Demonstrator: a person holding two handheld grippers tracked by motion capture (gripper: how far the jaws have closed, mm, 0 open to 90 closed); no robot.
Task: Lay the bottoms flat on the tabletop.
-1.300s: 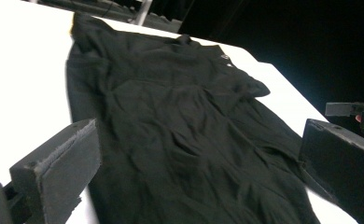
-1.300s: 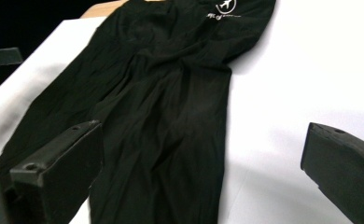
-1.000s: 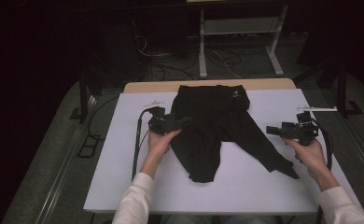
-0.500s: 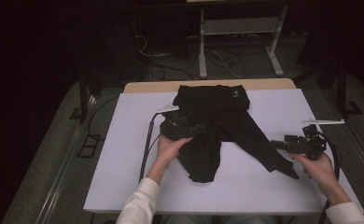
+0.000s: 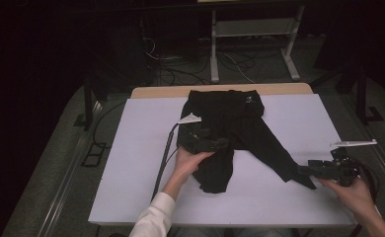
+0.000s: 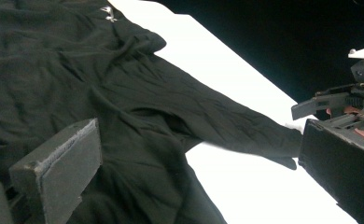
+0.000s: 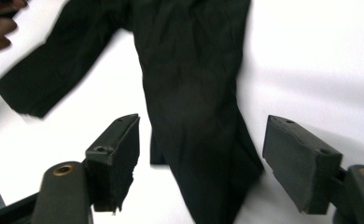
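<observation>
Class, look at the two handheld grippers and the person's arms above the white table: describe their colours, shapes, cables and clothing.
Both are black tools. The left gripper has thick rectangular foam-like pads, a pale three-cornered plate on top and a black cable trailing down the table. The right gripper has blocky dark pads with small holes, a pale plate and looped black cable. The left forearm wears a white sleeve.

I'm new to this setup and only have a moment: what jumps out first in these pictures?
A black garment lies spread mid-table on the white table, one long sleeve stretching toward the person's right. The right gripper is at that sleeve's cuff, jaws apart and just closing, cloth between them but not yet pinched. The left gripper sits open over the garment's middle.
</observation>
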